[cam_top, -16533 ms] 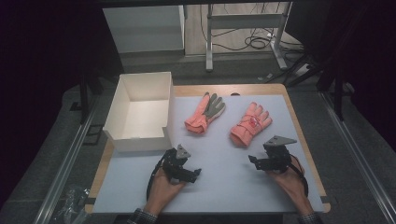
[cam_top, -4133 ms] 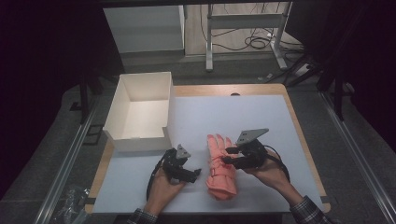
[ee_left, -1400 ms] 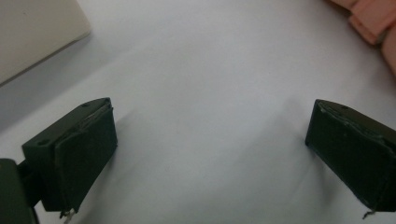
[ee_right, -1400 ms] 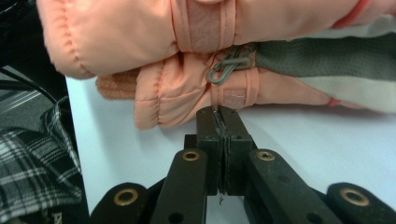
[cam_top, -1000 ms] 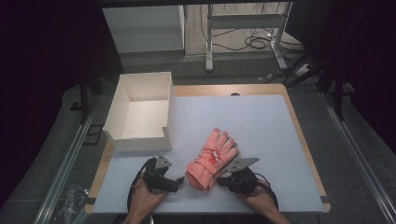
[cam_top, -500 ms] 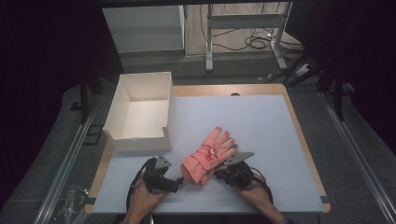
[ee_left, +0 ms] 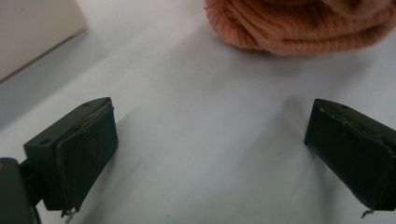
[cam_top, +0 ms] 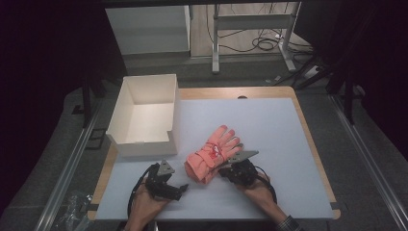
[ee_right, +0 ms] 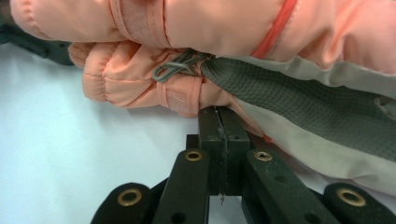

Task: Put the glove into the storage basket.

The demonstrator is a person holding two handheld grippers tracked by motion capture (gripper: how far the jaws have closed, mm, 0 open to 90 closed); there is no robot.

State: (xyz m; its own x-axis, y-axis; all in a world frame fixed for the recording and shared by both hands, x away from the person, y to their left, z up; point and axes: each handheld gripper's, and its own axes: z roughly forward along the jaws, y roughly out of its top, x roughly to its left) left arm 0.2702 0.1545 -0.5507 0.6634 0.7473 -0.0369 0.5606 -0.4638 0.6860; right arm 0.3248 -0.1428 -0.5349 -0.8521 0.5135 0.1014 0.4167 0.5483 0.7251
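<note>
Both grippers are black: the left gripper (cam_top: 166, 185) carries a grey triangular plate, the right gripper (ee_right: 219, 121) brass-ringed screw holes.

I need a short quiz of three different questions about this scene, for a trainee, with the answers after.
1. True or false: the left hand-held gripper is clamped on the gloves.
2. Multiple choice: the white box holds A) one glove, B) both gloves, C) nothing.
3. Fill in: the jaws of the right hand-held gripper are ____, pressed up against the gloves.

Key:
1. False. In the left gripper view its jaws stand wide apart over the bare table, short of the gloves.
2. C.
3. Shut; whether they pinch any fabric cannot be told.
</note>
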